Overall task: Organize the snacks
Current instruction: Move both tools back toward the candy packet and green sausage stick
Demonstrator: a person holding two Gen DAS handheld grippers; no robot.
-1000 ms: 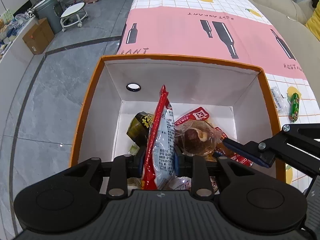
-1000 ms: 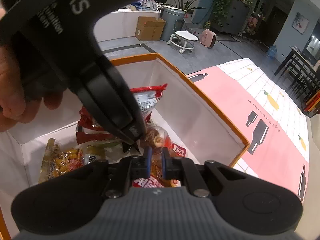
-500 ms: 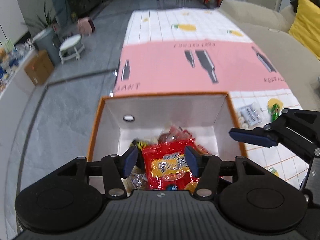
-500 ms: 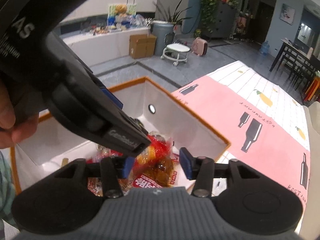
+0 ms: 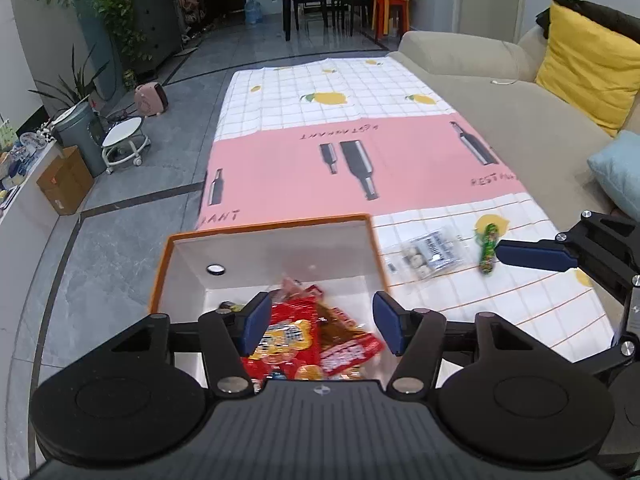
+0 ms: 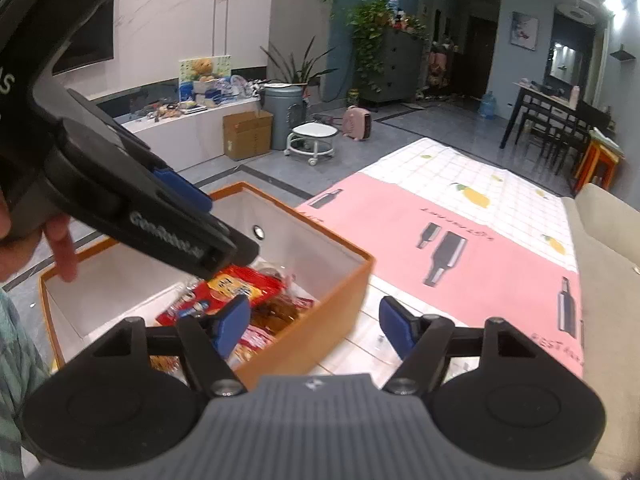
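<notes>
An orange box [image 5: 272, 222] with white inner walls stands at the near end of the tablecloth and holds several snack packets. A red packet [image 5: 288, 336] lies flat on top of them. My left gripper [image 5: 320, 320] hovers above the box; its jaws are closing a little, with nothing pressed between the pads. In the right wrist view the box wall [image 6: 312, 320] sits just below my right gripper [image 6: 314, 316], whose jaws are opening with nothing held. A clear packet [image 5: 430, 254] and a green packet [image 5: 488, 250] lie on the cloth right of the box.
The pink and white tablecloth [image 5: 360, 152] stretches away beyond the box. A beige sofa [image 5: 500, 92] with a yellow cushion [image 5: 588, 68] runs along the right. On the floor at the left are a white stool [image 5: 122, 140] and a cardboard box [image 5: 64, 180]. A person's hand [image 6: 60, 248] grips the left tool.
Both grippers opened, let go of their packets and rose back from the box. The red packet that stood upright in the left jaws now lies flat in the box.
</notes>
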